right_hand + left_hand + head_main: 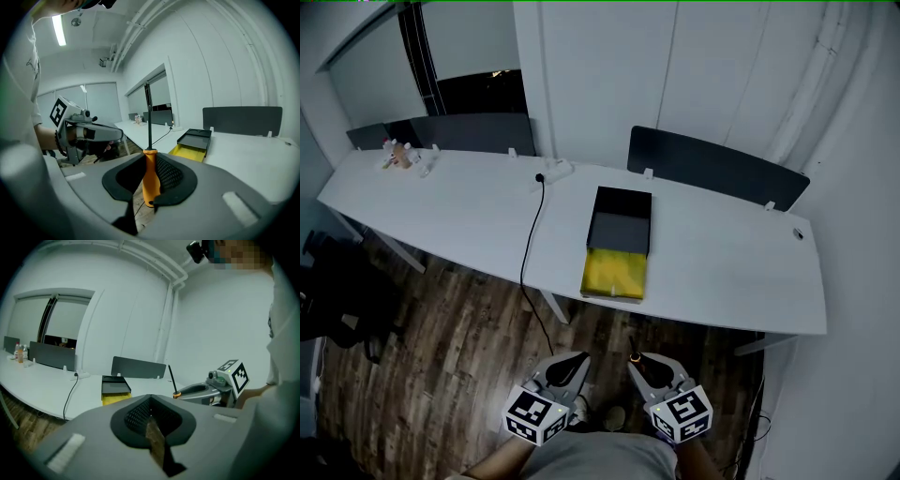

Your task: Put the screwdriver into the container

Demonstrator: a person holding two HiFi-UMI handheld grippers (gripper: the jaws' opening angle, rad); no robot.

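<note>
Right gripper (149, 163): jaws clamped on the orange handle of the screwdriver (150, 180). The shaft stands upright, tip up, crosswise to the jaws.

Left gripper (150, 401): jaws together with nothing between them, just beside the right one.

Both grippers are well short of the container (619, 232), with wood floor (469, 356) between.

Container: an open black box with a yellow front section, on the white desk (722, 267). Its long axis runs away from the person. It lies nearly dead ahead, a touch left of the right gripper.

Judgement: the right hand carries the tool forward, then must tip the shaft over to lie along the box's length.
</note>
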